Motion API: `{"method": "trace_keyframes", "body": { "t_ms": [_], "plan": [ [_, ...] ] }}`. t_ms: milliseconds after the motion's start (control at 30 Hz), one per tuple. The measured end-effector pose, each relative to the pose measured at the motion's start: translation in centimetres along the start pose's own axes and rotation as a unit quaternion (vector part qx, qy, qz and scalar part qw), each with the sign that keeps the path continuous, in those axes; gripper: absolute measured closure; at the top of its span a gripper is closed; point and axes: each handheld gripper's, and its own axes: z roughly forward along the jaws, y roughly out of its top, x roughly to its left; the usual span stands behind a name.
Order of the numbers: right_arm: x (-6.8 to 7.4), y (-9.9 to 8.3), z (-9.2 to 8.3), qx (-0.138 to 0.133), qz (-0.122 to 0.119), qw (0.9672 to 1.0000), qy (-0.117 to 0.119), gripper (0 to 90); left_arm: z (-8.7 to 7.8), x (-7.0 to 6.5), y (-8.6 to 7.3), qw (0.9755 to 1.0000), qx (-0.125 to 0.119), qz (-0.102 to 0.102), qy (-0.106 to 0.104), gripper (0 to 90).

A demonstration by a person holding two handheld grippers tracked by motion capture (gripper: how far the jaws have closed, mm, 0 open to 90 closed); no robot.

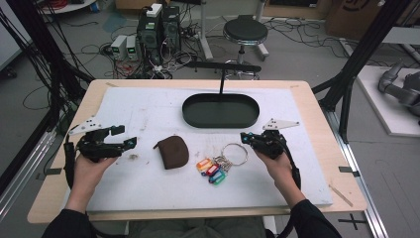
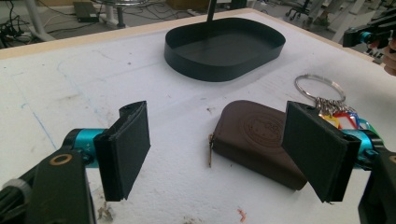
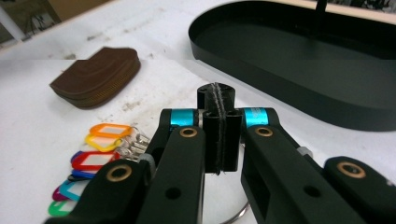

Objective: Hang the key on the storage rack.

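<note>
Right gripper: jaws pressed flat together, pad to pad. Whether the key ring's wire is caught between them cannot be told; part of the ring curves out from under the linkage. In the high view this gripper sits just beside the ring's outer edge.

Left gripper: jaws wide apart, nothing between the pads. Held above the white mat, aimed toward the pouch.

Key bunch: coloured tags (orange, red, blue, purple, green) fanned on the mat just beside the right gripper's jaws, on the side toward the pouch.

Brown zip pouch: flat on the mat between the two grippers, nearer the left one; in the left gripper view it lies just ahead of the open jaws, partly behind one pad.

Black oval tray: beyond both grippers, across the mat, apart from pouch and keys. A thin black post rises at its far rim.
</note>
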Motion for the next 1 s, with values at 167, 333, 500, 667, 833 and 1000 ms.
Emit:
{"method": "trace_keyframes", "body": {
  "t_ms": [167, 333, 500, 667, 833, 1000],
  "plan": [
    [-0.6, -0.4, 0.4, 0.016, 0.008, 0.9997, -0.016, 87.6, 0.2, -0.2, 0.0, 1.0, 0.001, 0.002, -0.001, 23.7],
    [-1.3, -1.2, 2.0, 0.08, 0.006, 0.996, -0.038, 79.6, 0.1, -0.2, -0.1, 1.0, 0.004, 0.002, -0.001, 23.7],
    [-1.5, -1.8, 3.6, 0.127, -0.011, 0.99, -0.061, 77.4, 0.0, -0.1, -0.2, 1.0, 0.003, 0.0, 0.0, 23.7],
    [-1.3, -2.1, 4.1, 0.148, -0.032, 0.9852, -0.08, 83.6, -0.1, -0.1, -0.2, 1.0, 0.003, -0.001, 0.001, 23.7],
    [-1.4, -2.1, 4.1, 0.147, -0.027, 0.9855, -0.08, 88.2, -0.1, -0.1, -0.2, 1.0, 0.004, 0.0, 0.0, 23.7],
    [-2.0, -1.9, 3.4, 0.12, 0.005, 0.9916, -0.049, 88.2, -0.2, -0.1, -0.2, 1.0, 0.003, 0.001, 0.002, 23.7]
  ]
}}
